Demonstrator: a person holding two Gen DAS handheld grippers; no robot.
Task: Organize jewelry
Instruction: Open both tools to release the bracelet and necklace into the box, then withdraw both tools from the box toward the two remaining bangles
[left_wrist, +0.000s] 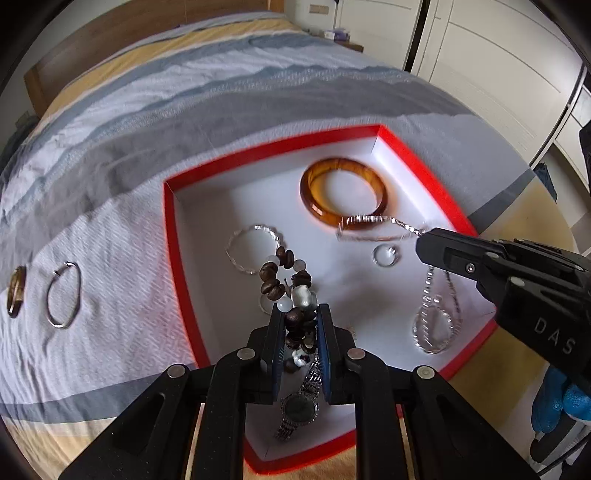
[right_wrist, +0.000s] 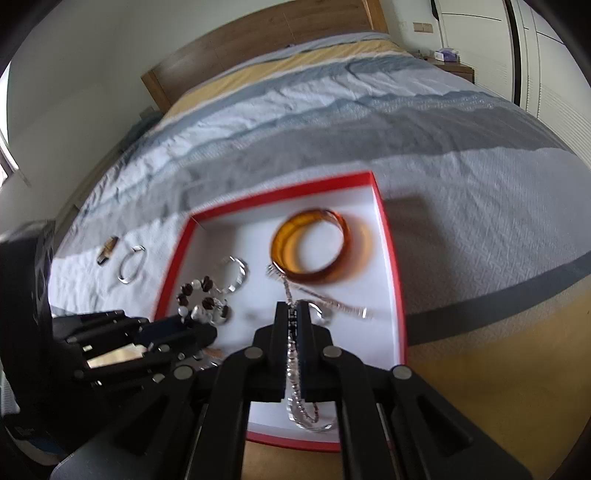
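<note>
Two loads hang over the red box (left_wrist: 177, 236) on the bed (left_wrist: 147, 122): left hand-held gripper (left_wrist: 301, 314) clamps a bead bracelet (left_wrist: 280, 273), right hand-held gripper (right_wrist: 292, 308) pinches a silver chain (right_wrist: 295, 373).

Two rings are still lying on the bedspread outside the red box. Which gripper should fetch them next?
Probably left. The thin silver ring and brown ring lie on the left gripper's side, though it must first drop its bead bracelet. The right gripper holds a silver chain, farther away.
</note>
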